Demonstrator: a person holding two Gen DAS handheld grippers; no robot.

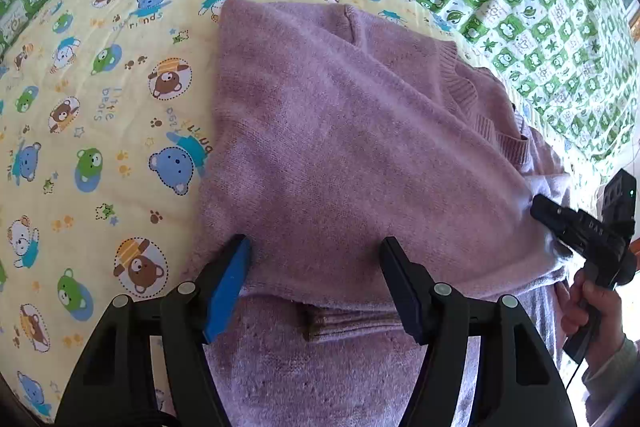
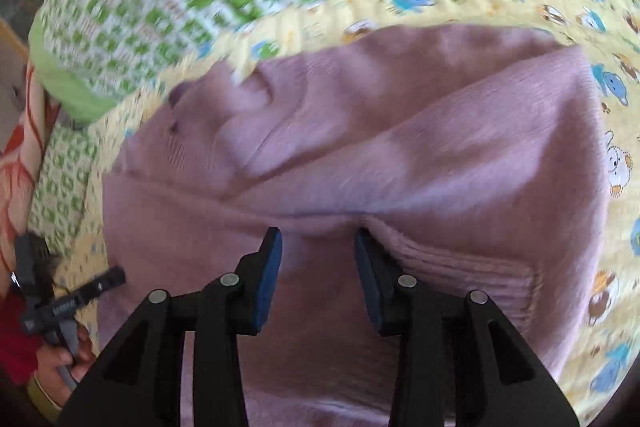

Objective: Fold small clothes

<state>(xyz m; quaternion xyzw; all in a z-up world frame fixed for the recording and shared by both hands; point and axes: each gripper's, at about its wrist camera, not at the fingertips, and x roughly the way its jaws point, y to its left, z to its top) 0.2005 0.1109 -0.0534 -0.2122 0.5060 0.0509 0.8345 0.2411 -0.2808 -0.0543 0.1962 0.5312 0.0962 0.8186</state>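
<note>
1. A mauve knitted sweater (image 1: pixel 340 147) is seen lying partly folded on a yellow bear-print sheet (image 1: pixel 100 87), which is spread over a green-and-white patterned quilt (image 1: pixel 520 7).
2. The ribbed neckline (image 1: pixel 460 83) of the sweater is found on the side toward the quilt, with one flap of knit laid over the rest.
3. The left tool (image 1: pixel 316 255) is held over the near edge of the sweater with its jaws spread wide; nothing is pinched between the pads, and a ribbed hem (image 1: pixel 352 323) is visible beneath the gap.
4. The right tool (image 2: pixel 318 243) is held over the sweater beside a ribbed cuff (image 2: pixel 460 275), its jaws partly spread and pressed on nothing; the knit lies below the gap.
5. In the left wrist view the right tool is seen at the sweater's right edge, gripped by a hand (image 1: pixel 596 311).
6. The right wrist view is blurred, so fine detail of the folds cannot be told.
</note>
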